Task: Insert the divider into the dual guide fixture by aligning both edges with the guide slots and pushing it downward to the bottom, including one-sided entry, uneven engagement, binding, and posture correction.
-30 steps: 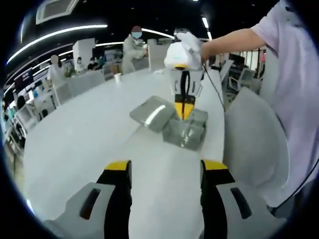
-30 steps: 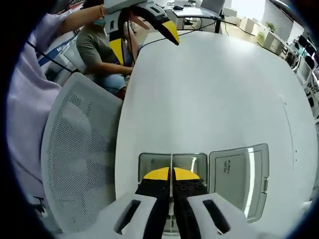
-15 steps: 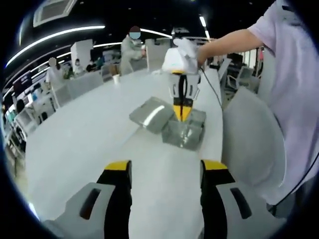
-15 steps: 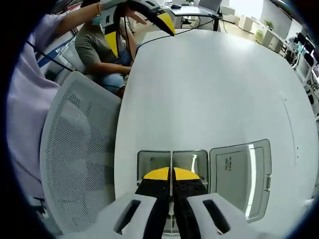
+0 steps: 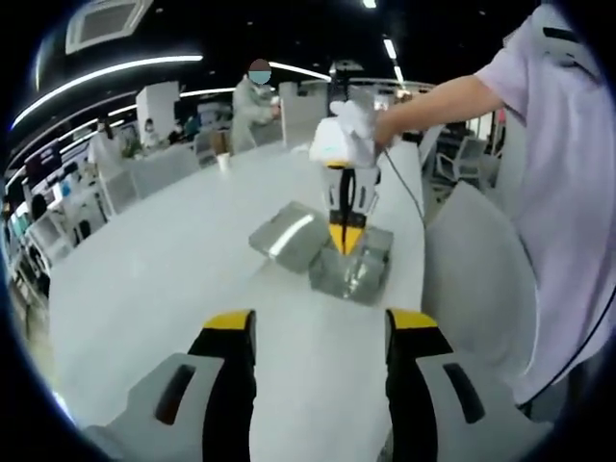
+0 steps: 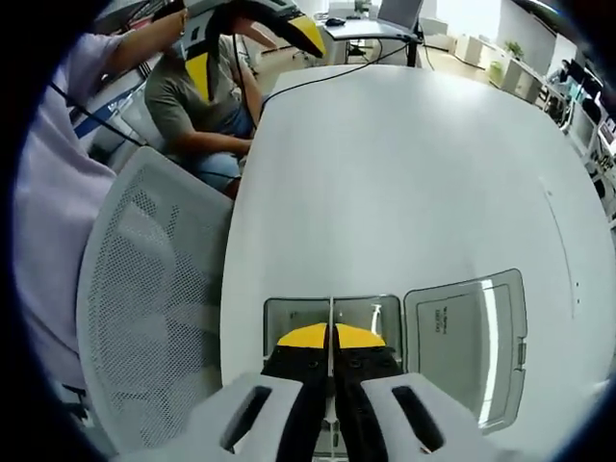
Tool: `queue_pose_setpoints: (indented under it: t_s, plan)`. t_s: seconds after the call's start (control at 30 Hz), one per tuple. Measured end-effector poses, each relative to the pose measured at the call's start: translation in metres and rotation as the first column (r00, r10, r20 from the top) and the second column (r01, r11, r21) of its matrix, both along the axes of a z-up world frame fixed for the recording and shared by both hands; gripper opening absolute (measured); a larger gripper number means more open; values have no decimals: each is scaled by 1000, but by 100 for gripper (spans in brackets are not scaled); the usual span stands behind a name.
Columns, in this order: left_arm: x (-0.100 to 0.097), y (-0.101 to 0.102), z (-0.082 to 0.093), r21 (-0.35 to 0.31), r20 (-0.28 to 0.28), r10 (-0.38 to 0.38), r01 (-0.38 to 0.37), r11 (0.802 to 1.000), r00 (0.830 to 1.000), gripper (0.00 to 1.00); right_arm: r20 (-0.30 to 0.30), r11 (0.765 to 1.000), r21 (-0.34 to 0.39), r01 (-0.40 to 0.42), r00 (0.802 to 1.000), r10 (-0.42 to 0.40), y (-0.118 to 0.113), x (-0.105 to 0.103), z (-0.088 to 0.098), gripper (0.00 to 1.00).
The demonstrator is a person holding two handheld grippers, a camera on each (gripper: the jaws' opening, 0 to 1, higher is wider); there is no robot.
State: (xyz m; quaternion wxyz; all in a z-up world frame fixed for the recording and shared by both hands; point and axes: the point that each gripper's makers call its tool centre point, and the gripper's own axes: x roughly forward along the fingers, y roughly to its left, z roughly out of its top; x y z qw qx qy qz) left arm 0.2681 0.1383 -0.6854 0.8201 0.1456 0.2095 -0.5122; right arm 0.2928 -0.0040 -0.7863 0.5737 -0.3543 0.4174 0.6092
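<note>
While the left gripper [image 5: 320, 332] holds its jaws spread above the white table [image 5: 164, 260], the right gripper [image 6: 330, 335] pinches the thin divider [image 6: 331, 313] over the clear fixture [image 6: 332, 310].

A long white table [image 6: 414, 183] runs through an open office; a grey mesh chair [image 6: 144, 308] stands beside it. Ceiling light strips [image 5: 106, 82] glow above what look like distant desks.
</note>
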Motion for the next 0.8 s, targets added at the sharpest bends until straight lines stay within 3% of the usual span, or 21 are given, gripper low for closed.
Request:
queue_pose_setpoints:
  t_s: [0.8]
  plan:
    - [-2,0,-12,10,-36,21,-21,1000,999,50,-15,992,118,36,999,-35,3,0,1,0]
